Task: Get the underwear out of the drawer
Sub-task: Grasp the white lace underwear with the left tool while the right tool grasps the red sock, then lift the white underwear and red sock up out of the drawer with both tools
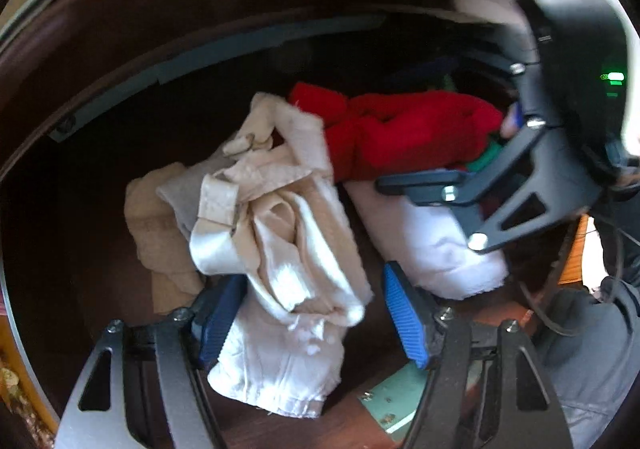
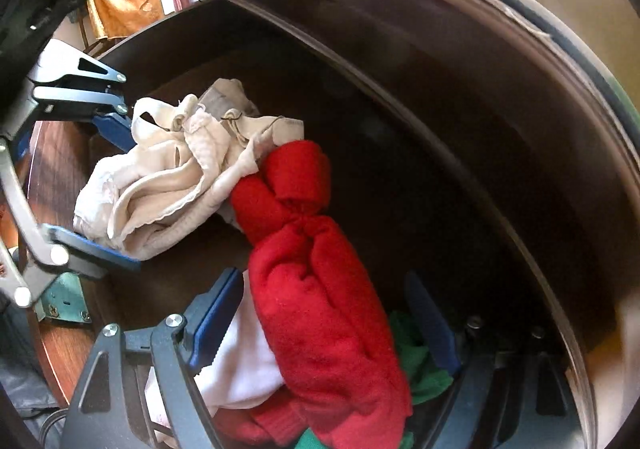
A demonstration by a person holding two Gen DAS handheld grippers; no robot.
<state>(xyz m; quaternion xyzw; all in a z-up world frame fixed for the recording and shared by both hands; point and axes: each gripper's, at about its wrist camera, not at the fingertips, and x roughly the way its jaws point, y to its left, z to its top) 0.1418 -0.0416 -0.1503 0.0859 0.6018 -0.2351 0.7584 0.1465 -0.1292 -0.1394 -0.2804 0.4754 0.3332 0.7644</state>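
Inside the drawer (image 1: 120, 49), both sets of jaws stand wide over the clothes.
Leftmost, the left gripper (image 1: 312, 313) straddles the cream underwear (image 1: 280, 233): the bundle lies between its blue pads, touching the left one, clear of the right. Further right, the right gripper (image 2: 332, 321) straddles a red roll (image 2: 320, 309), gripping nothing, white cloth (image 2: 244, 365) beside it.
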